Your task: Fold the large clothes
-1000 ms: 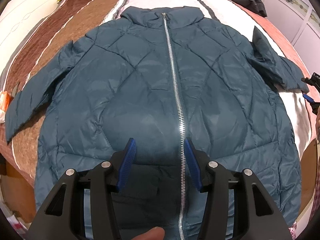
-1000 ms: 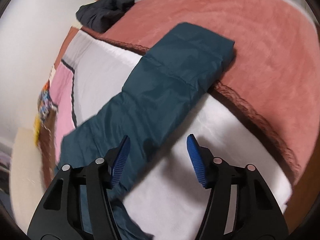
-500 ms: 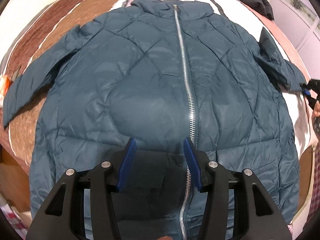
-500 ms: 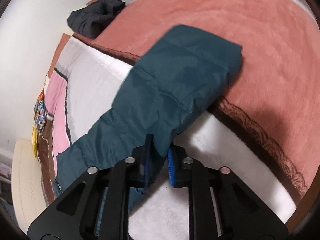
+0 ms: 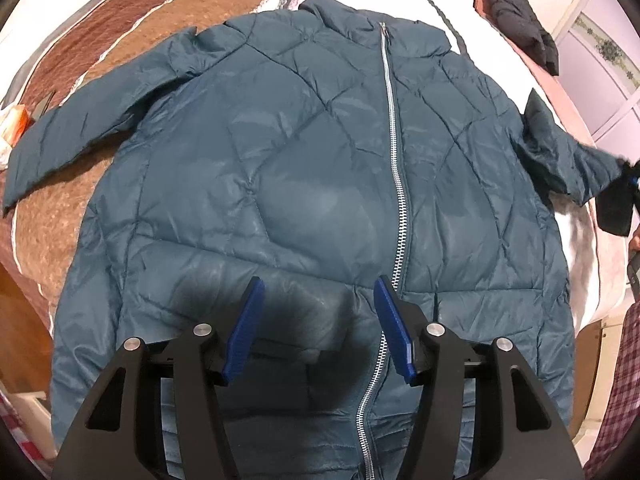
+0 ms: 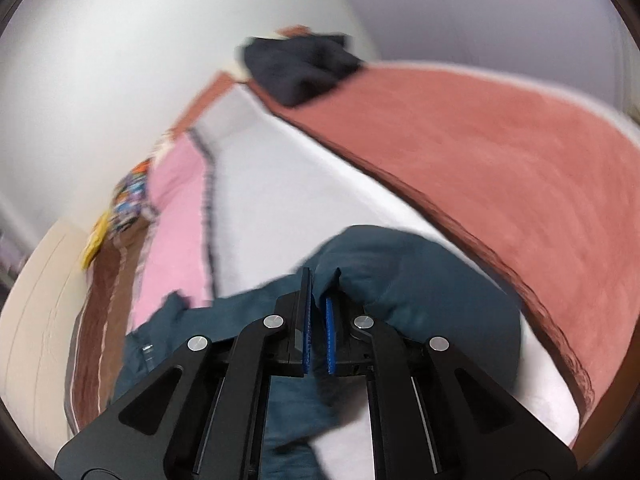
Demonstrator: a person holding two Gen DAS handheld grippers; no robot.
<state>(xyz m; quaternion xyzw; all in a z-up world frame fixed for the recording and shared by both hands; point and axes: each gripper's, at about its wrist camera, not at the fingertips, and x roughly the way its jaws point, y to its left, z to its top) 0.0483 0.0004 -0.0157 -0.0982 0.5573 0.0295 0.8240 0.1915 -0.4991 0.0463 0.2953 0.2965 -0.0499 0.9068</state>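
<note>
Tongs, left (image 5: 318,322): released, blue pads spread apart and nothing between them; they have just been opening a little wider. They hover above the lower front of the jacket, beside the zipper.
Tongs, right (image 6: 319,318): clenched on the jacket's sleeve; they have just been closing on it, and a fold of teal cloth is pinched between the two blue pads. In the left view these tongs show only as a dark shape at 3 o'clock, at the cuff.
Jacket (image 5: 304,184): teal, quilted, spread front-up on the bed, collar toward 12 o'clock, hem toward 6 o'clock under the left tongs.
Zipper (image 5: 394,160): silver, closed, running from the collar down to the hem, slanting slightly toward 5 o'clock.
Sleeve, 9 o'clock side (image 5: 76,128): lies flat, stretched out over the brown blanket.
Sleeve, 3 o'clock side (image 6: 420,280): bunched and raised off the bed in the right tongs' grip; the right view is blurred, so how high it sits is hard to judge.
Bed (image 5: 592,248): covered in brown, white, pink and rust-red blankets.
Dark garment (image 5: 520,16): heaped near 1 o'clock, well apart from the jacket.
Orange packet (image 5: 16,120): at 9 o'clock, near the flat sleeve's cuff.
</note>
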